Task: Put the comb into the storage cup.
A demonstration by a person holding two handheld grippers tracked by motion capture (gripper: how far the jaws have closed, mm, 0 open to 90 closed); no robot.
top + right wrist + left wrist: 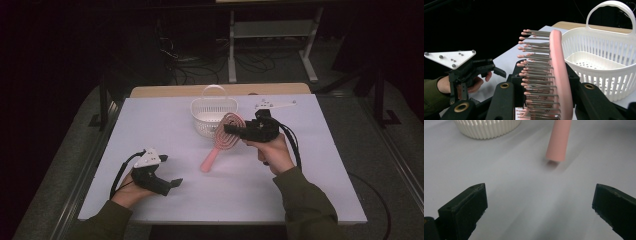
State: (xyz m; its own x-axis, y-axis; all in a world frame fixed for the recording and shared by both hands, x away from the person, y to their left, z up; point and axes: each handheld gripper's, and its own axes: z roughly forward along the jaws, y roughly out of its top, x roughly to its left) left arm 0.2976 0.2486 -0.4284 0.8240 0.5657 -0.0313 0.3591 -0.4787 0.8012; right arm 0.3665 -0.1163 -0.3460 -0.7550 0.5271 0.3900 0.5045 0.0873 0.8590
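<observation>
Pink plastic, oval and openwork with rows of thin pins tipped in pink beads, the hairbrush [222, 140] hangs tilted just in front of the white basket [213, 116], its head pinched between the jaws of the right gripper [234, 130] and its round handle sloping down toward the pale, matte surface [165, 125]. The left gripper [170, 184] rests well away from the basket near the front edge, jaws spread and holding nothing. With such a narrow hold on smooth plastic, I'd judge the long handle could swing the brush loose, or catch the basket's slatted wall or hooped handle and tip it.
</observation>
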